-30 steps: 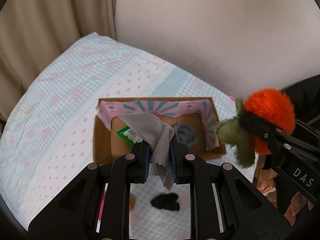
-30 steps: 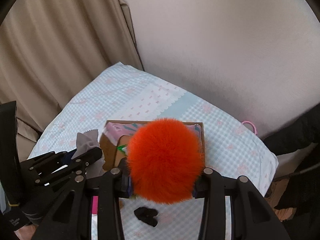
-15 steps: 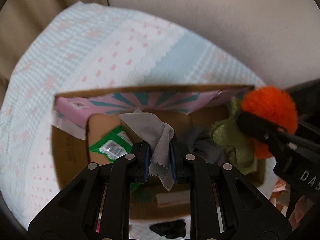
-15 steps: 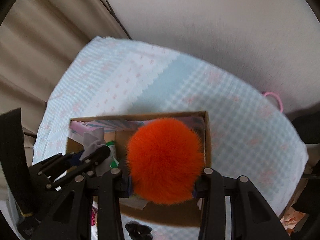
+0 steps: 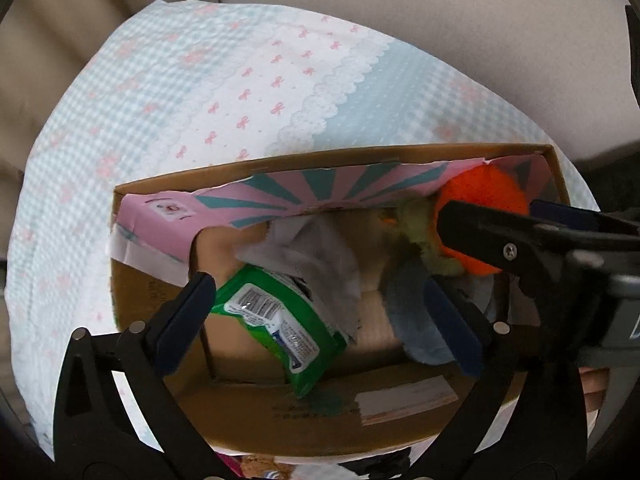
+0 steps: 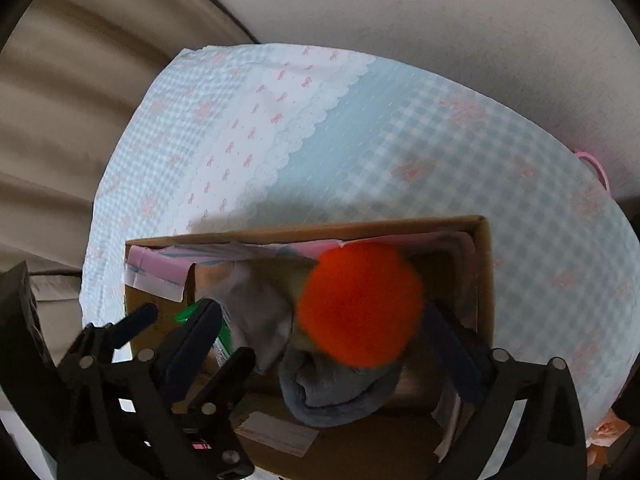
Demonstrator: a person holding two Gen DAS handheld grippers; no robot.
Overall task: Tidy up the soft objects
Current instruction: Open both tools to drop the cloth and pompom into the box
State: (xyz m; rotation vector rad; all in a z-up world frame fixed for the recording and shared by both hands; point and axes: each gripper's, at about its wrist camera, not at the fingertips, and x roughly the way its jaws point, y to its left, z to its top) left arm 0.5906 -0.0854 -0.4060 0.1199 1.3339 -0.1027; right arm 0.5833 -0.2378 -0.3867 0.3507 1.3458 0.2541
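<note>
My left gripper [image 5: 320,304] hangs over the open cardboard box [image 5: 280,160], its jaws opening wide. The grey cloth [image 5: 316,256] lies loose in the box between them, clear of both pads, partly on a green packet [image 5: 276,320]. My right gripper [image 6: 320,324] is over the box's right end, jaws opening too. The orange plush ball [image 6: 360,300] sits between its fingers, blurred, with neither pad pressing on it. It rests above a rolled grey-blue sock [image 6: 336,392]. The plush's green leaves [image 5: 416,232] show in the left wrist view.
The box stands on a surface covered by a blue gingham cloth with pink bows [image 5: 240,80]. A torn pink and teal flap [image 5: 320,196] lines the box's far wall. Beige curtains [image 6: 80,120] hang at left, and a pink ring [image 6: 596,164] lies at the far right edge.
Both grippers came down over the box. The left jaws let go of the grey cloth, which now lies inside. The right jaws spread away from the orange plush.
</note>
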